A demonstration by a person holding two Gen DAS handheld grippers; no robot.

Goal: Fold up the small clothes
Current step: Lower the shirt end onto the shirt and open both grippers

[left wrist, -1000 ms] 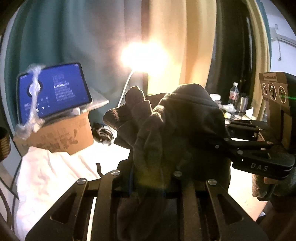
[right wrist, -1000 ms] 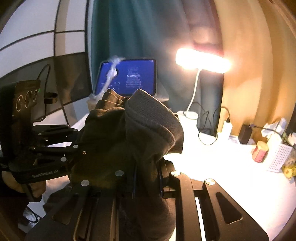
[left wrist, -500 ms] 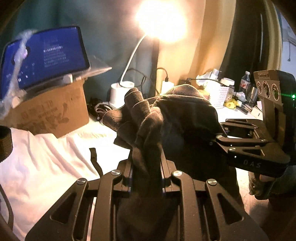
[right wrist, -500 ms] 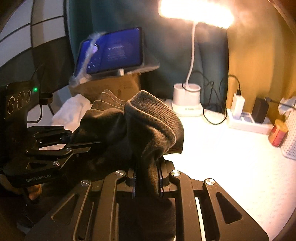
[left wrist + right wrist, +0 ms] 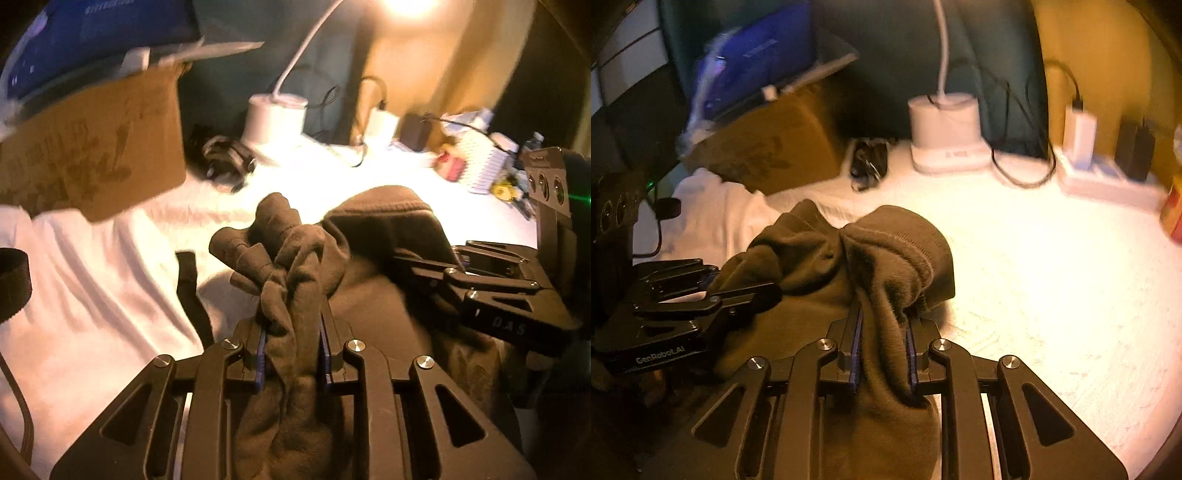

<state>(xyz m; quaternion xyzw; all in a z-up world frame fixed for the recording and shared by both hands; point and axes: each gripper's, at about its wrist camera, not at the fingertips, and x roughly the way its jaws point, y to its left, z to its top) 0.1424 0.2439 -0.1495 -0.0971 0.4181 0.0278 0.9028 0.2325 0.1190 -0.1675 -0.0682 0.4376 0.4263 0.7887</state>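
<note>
Now dark brown garment [image 5: 295,266], bunched, ribbed-edged, pinched between left tongs [image 5: 291,343] and right tongs [image 5: 882,332].

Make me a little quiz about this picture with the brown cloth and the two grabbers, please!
1. True or false: both grippers are shut on the brown garment.
2. What does the tablet rest on: A) cardboard box, B) lamp base, C) white cloth?
3. What colour is the lamp base?

Key: 1 true: left gripper and right gripper both pinch it. 2 A. 3 white.
</note>
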